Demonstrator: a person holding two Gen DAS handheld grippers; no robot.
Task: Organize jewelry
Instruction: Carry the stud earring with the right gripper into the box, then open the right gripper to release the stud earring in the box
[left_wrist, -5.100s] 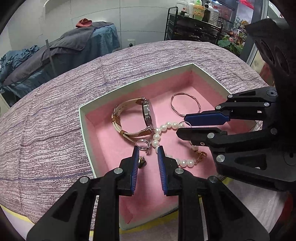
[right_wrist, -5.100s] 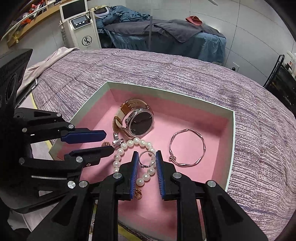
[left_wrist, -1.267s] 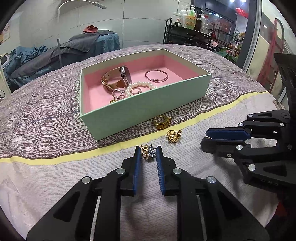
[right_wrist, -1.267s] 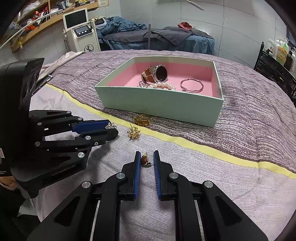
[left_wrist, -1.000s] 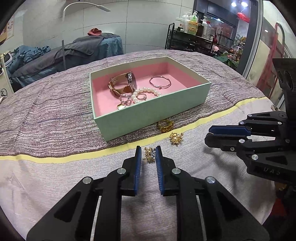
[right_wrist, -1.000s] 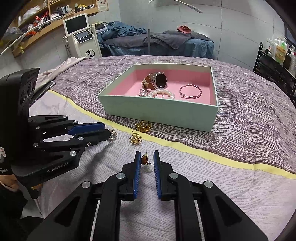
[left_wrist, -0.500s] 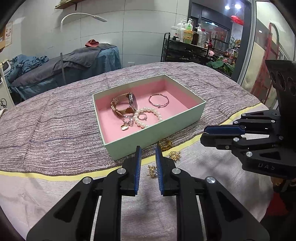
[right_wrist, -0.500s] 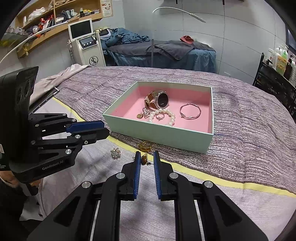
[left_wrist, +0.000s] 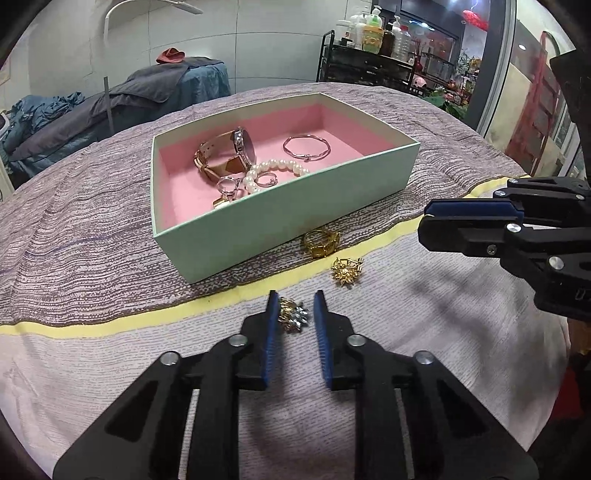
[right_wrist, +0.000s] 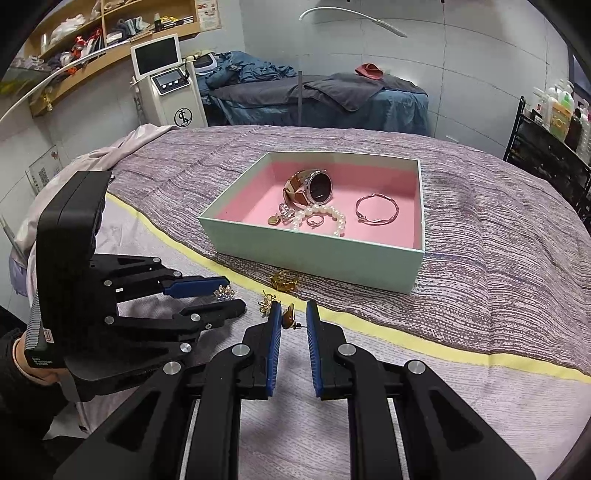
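Note:
A mint box with pink lining holds a watch, a pearl bracelet and a bangle. On the cloth in front of it lie a gold ring and a gold flower earring. My left gripper is down at the cloth, its jaws nearly closed. A sparkly flower earring lies in the narrow gap, against the left pad only. My right gripper is shut on an amber stud earring, held above the cloth. From the right wrist view, the left gripper is at the left.
A yellow stripe crosses the cloth between the grippers and the box. The cloth drops away at its left edge near a person's sleeve. A treatment bed and a white machine stand behind.
Half a second ago the left gripper was raised and the sparkly earring lay on the cloth under it; now the gripper is lower, around the earring. The right gripper still holds the amber stud.

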